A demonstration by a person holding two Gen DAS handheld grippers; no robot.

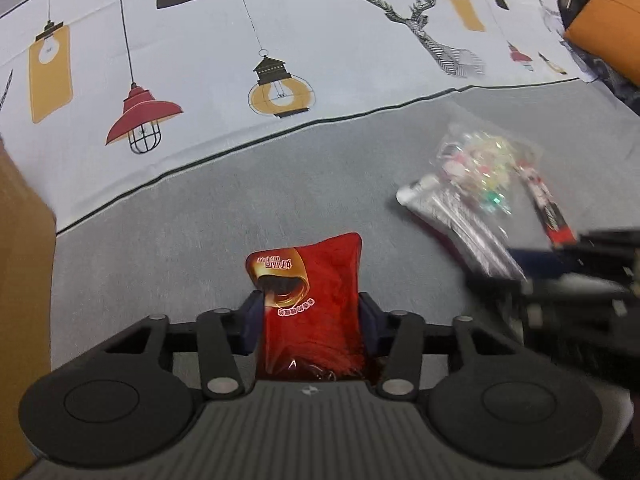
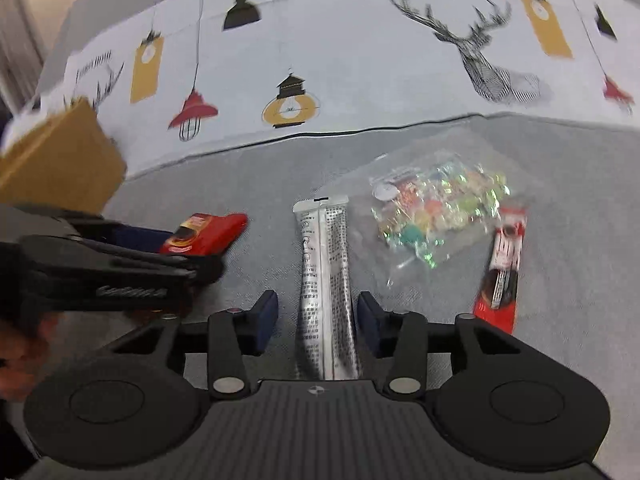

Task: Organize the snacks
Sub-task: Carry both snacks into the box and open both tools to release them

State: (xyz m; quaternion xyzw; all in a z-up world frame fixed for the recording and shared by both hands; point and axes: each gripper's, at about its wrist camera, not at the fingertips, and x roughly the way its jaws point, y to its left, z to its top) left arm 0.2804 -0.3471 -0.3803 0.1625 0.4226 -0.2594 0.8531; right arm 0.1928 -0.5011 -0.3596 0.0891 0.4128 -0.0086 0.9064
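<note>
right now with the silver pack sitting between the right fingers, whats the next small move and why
Probably close the right gripper on the silver pack. The pack lies lengthwise in the gap and there is space between it and each pad, so nothing is gripped yet. The left gripper already has the red pack between its fingers, so the right one seems next to pick.

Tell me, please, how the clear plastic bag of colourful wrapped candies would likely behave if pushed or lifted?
The clear plastic bag of colourful wrapped candies looks floppy: its film is crinkled and loose, so it would probably sag from one corner. The glossy film may slip. Its loose pieces would likely shift, though it lies flat on the grey tablecloth and seems unlikely to roll.
</note>
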